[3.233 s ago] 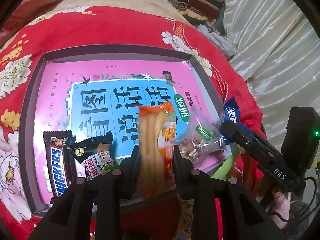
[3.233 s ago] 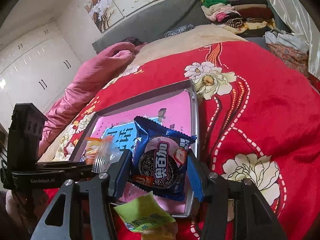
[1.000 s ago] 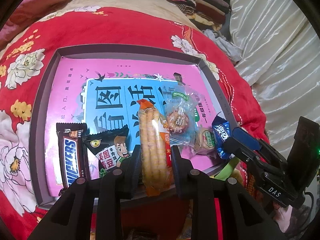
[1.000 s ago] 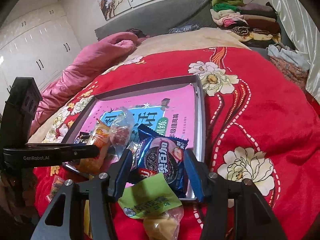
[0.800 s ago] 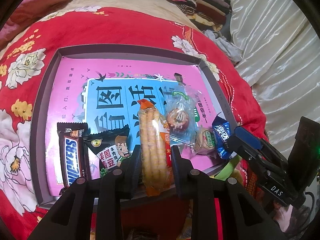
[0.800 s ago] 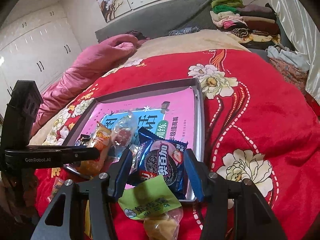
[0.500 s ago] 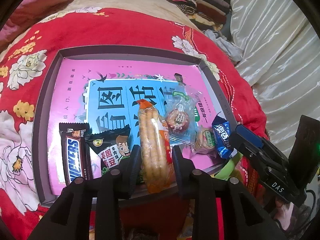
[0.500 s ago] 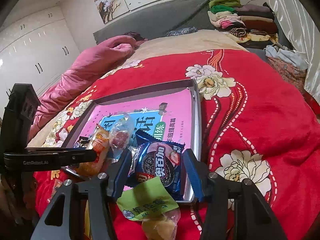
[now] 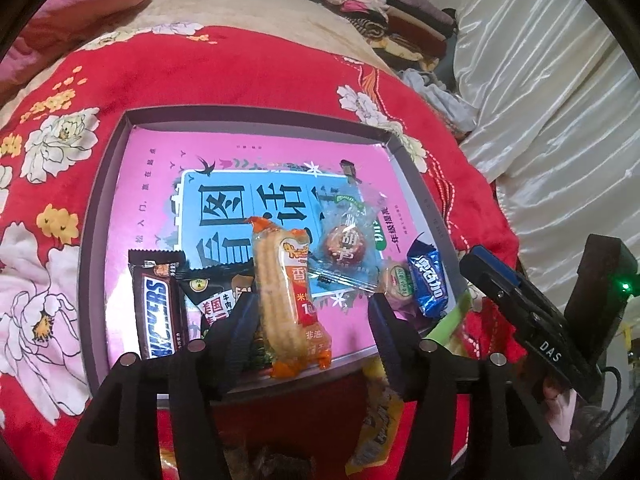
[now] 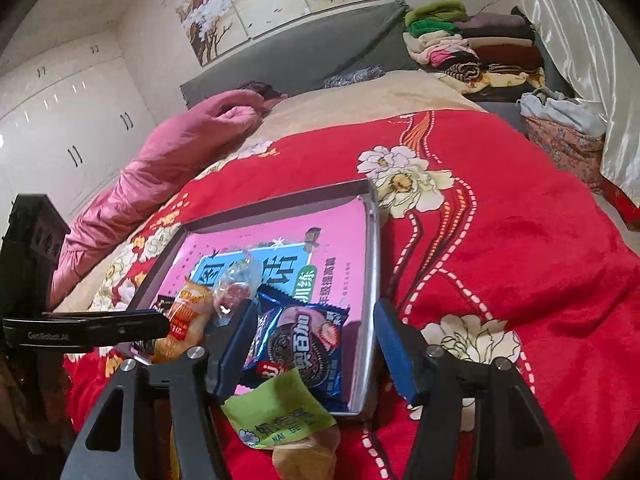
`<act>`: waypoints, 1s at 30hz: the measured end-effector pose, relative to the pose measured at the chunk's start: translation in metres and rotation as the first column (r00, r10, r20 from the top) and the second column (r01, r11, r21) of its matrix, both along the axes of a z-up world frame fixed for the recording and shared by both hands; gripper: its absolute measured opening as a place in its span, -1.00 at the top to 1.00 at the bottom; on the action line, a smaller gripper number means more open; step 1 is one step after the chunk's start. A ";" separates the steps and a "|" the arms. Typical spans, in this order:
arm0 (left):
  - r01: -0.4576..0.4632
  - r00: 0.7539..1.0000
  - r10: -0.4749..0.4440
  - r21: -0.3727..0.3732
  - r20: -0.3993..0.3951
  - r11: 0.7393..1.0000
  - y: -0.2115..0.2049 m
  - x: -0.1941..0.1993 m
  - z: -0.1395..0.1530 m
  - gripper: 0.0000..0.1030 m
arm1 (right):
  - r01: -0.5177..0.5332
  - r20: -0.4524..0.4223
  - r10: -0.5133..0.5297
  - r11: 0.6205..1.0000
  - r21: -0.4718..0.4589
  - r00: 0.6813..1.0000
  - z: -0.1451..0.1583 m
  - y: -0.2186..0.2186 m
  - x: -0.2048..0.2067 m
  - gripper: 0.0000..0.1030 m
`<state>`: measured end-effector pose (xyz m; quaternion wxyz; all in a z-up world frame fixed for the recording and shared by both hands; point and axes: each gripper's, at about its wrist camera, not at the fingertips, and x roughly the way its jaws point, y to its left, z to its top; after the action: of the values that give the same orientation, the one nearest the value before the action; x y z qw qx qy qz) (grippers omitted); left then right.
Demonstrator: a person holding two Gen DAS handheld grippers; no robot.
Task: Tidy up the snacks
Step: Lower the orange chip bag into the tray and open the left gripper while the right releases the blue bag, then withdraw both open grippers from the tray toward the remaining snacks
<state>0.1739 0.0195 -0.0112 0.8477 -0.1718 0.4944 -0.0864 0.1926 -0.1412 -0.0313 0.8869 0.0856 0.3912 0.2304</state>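
Observation:
A grey tray (image 9: 256, 114) with a pink book inside lies on the red floral bedspread. Along its near edge sit a Snickers bar (image 9: 160, 308), a black snack pack (image 9: 216, 292), an orange corn-stick pack (image 9: 288, 300), a clear wrapped candy (image 9: 344, 248) and a blue Oreo pack (image 9: 428, 284). My left gripper (image 9: 314, 312) is opening. The orange pack lies flat between its fingers, and the right finger stands clear of it. My right gripper (image 10: 316, 336) is also opening around the Oreo pack (image 10: 304, 344), which rests in the tray's near right corner.
A green-wrapped snack (image 10: 280, 412) and a yellow pack (image 9: 376, 420) lie on the bedspread just in front of the tray. A pink quilt (image 10: 180, 148) is bunched at the far left. Folded clothes (image 10: 472, 48) are stacked at the back right, beside a white curtain (image 9: 560, 120).
Both packs came down into the tray from the air. The left jaws then spread wide off the orange pack, and the right jaws widened a little around the Oreo pack.

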 end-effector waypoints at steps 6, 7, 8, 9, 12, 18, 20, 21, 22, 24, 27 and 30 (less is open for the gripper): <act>-0.008 1.000 0.008 -0.010 0.016 1.000 0.006 -0.004 0.008 -0.31 | 0.001 0.016 -0.001 1.000 0.008 1.000 0.004 -0.001 -0.001 -0.20; -0.008 1.000 0.009 -0.008 0.017 1.000 0.006 -0.005 0.009 -0.37 | -0.003 0.019 0.003 1.000 0.008 1.000 0.004 -0.001 -0.001 -0.20; -0.007 1.000 0.007 -0.005 0.019 1.000 0.008 -0.007 0.011 -0.42 | -0.007 0.023 0.007 1.000 0.008 1.000 0.005 0.000 -0.001 -0.21; -0.006 1.000 0.007 -0.001 0.021 1.000 0.009 -0.009 0.012 -0.42 | -0.012 0.026 0.012 1.000 0.006 1.000 0.005 0.001 -0.002 -0.22; -0.018 1.000 0.018 0.016 0.026 1.000 0.013 -0.013 0.015 -0.46 | -0.018 0.027 0.018 1.000 -0.001 0.999 0.005 0.003 -0.002 -0.25; -0.062 0.997 0.061 0.025 0.051 0.998 0.029 -0.026 0.024 -0.51 | -0.026 0.053 0.026 1.000 0.002 0.998 0.010 0.005 -0.006 -0.31; -0.075 0.996 0.074 0.022 0.058 0.997 0.034 -0.030 0.027 -0.51 | -0.030 0.062 0.030 1.000 0.003 0.998 0.011 0.006 -0.007 -0.31; -0.077 0.995 0.076 0.022 0.060 0.997 0.035 -0.032 0.029 -0.51 | -0.035 0.068 0.034 0.999 0.003 0.997 0.013 0.007 -0.008 -0.31; -0.078 0.995 0.077 0.022 0.063 0.997 0.036 -0.033 0.030 -0.51 | -0.037 0.076 0.037 0.999 0.003 0.996 0.014 0.008 -0.009 -0.32; -0.080 0.995 0.078 0.026 0.069 0.996 0.038 -0.036 0.032 -0.52 | -0.044 0.088 0.044 0.999 0.000 0.995 0.016 0.009 -0.011 -0.34; -0.086 0.993 0.085 0.015 0.080 0.996 0.041 -0.041 0.034 -0.53 | -0.044 0.096 0.045 0.999 -0.010 0.994 0.017 0.010 -0.012 -0.36; -0.096 0.992 0.095 0.016 0.088 0.995 0.042 -0.045 0.035 -0.55 | -0.038 0.104 0.038 0.999 -0.009 0.994 0.018 0.009 -0.013 -0.37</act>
<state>0.1293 0.0616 0.0239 0.8734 -0.1828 0.4489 -0.0482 0.1794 -0.1324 -0.0130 0.9019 0.0627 0.3466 0.2500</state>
